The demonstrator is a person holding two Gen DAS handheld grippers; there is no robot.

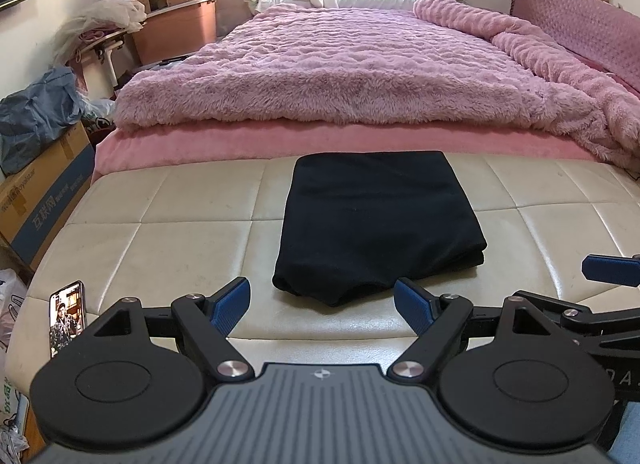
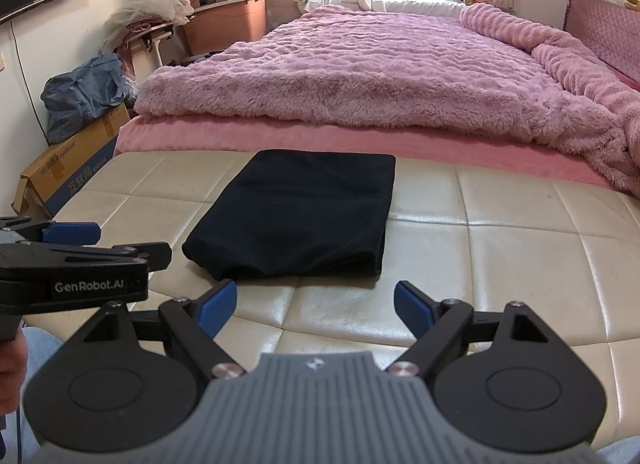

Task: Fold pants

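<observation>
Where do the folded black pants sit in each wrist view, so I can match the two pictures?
Left wrist: folded black pants lie centre frame, just beyond the open left claw.
Right wrist: pants lie left of centre, ahead-left of the open right claw.
Shared landmark: the cream bench under them, with the pink fluffy blanket behind.

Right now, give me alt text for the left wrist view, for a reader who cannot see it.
Black pants lie folded into a neat rectangle on a cream tufted leather bench, just beyond the open, empty left gripper. Behind the bench is a bed with a fluffy pink blanket; a phone with a lit screen rests on the bench's left edge.
</observation>
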